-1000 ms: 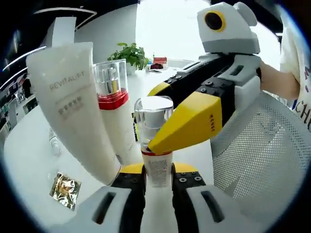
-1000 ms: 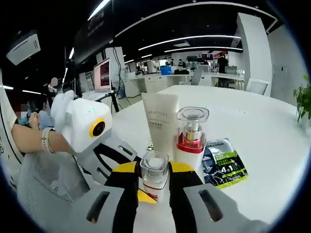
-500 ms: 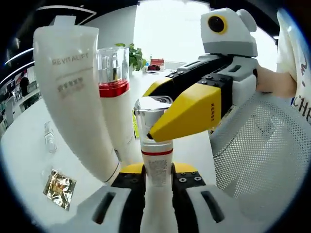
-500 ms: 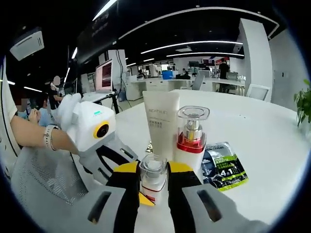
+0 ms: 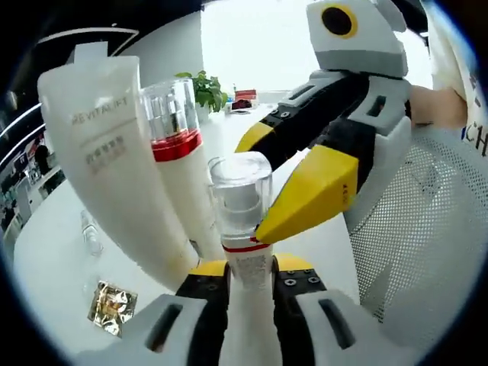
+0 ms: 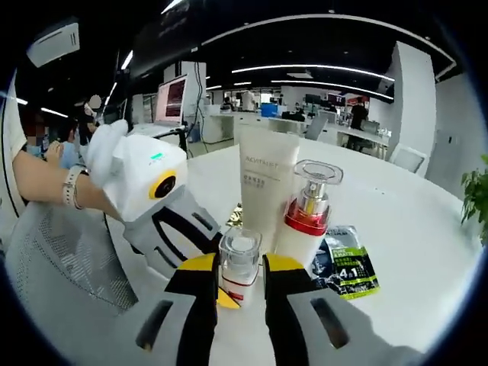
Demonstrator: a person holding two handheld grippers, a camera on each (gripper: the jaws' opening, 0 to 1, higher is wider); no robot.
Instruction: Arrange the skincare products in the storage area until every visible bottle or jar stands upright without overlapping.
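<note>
On the white table: tube, then pump bottle, stand upright, touching
Small bottle: near front, upright
Change: both grippers have lifted slightly; placement pending
Left gripper: clamped on small bottle
Right gripper: clamped on its cap

We count three skincare containers standing on the white table: one white tube, one tall pump bottle with a red band, and one small clear-capped bottle. Two flat sachets lie near them: one dark sachet with green print, and one gold foil sachet. We also see one potted plant far off, and one monitor.
</note>
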